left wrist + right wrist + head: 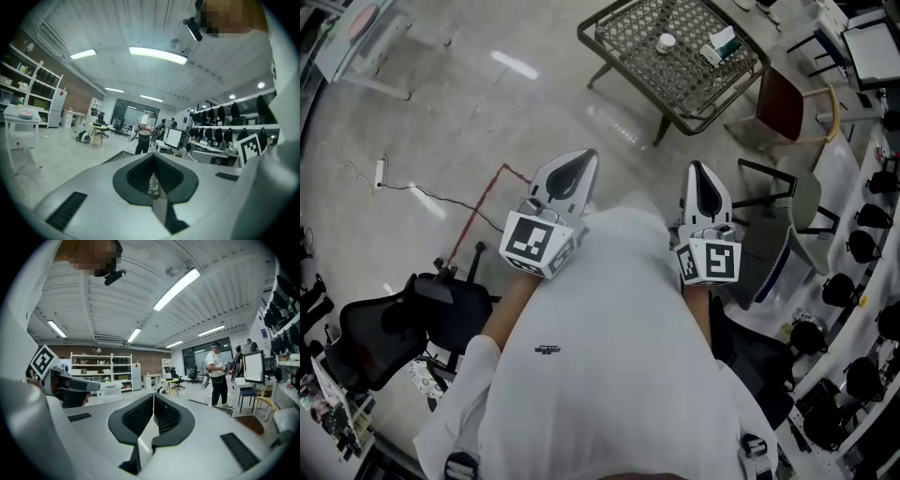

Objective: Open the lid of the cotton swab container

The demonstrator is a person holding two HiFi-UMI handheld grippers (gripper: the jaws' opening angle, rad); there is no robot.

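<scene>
In the head view a mesh-topped table (628,37) stands far ahead on the floor. On it sits a small white round container (666,42), perhaps the cotton swab container, too small to tell its lid. My left gripper (579,161) and right gripper (697,169) are held up close in front of the white shirt, well short of that table. Both are shut with nothing between the jaws. The left gripper view shows its jaws (152,155) closed, pointing across the room. In the right gripper view the right gripper (153,395) is closed too.
A green and white item (722,45) lies on the same table. A reddish chair (783,98) stands to its right, a black office chair (384,328) at my left. Black gear hangs on a rack (862,244) on the right. A person (218,373) stands across the room.
</scene>
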